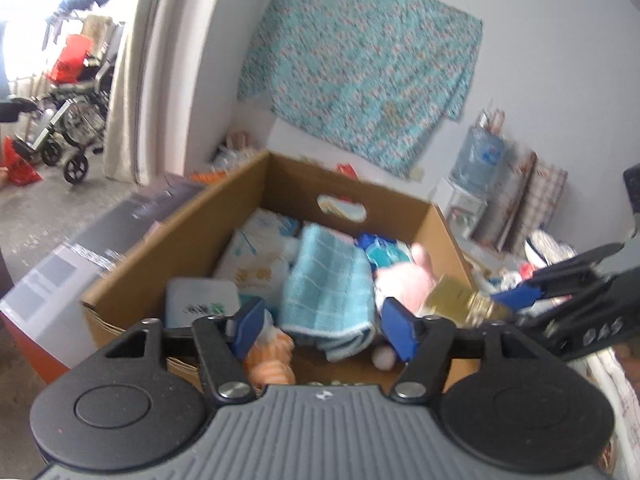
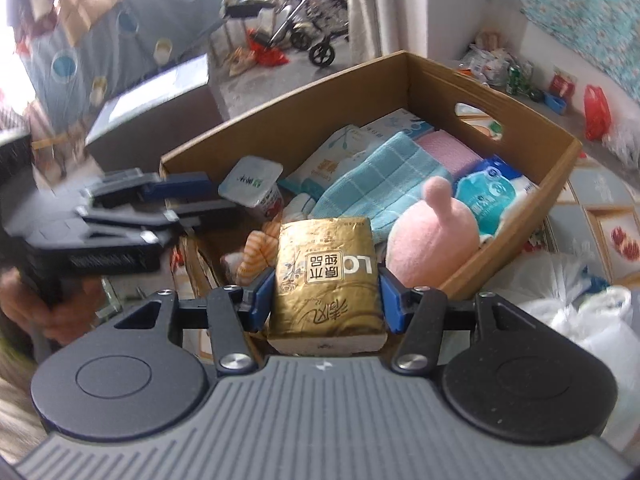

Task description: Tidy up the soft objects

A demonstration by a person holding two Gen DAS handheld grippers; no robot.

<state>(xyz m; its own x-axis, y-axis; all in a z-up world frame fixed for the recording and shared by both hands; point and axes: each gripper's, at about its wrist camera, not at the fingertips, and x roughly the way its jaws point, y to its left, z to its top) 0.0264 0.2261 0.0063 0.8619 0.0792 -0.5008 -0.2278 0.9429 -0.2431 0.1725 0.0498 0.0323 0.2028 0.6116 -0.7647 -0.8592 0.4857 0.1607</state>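
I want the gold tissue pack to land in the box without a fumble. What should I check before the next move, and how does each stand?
1. Grip: right gripper has both pads against the gold tissue pack. Ok.
2. Pack over the cardboard box: it hangs at the near edge, above the contents. Ok.
3. Free spot below: pink plush, blue checked towel and orange striped toy crowd the near end. Not ok.
4. Left gripper empty: jaws open over the towel, nothing between them. Ok.
5. Grippers apart: the left one sits close on the pack's left. Cannot tell.
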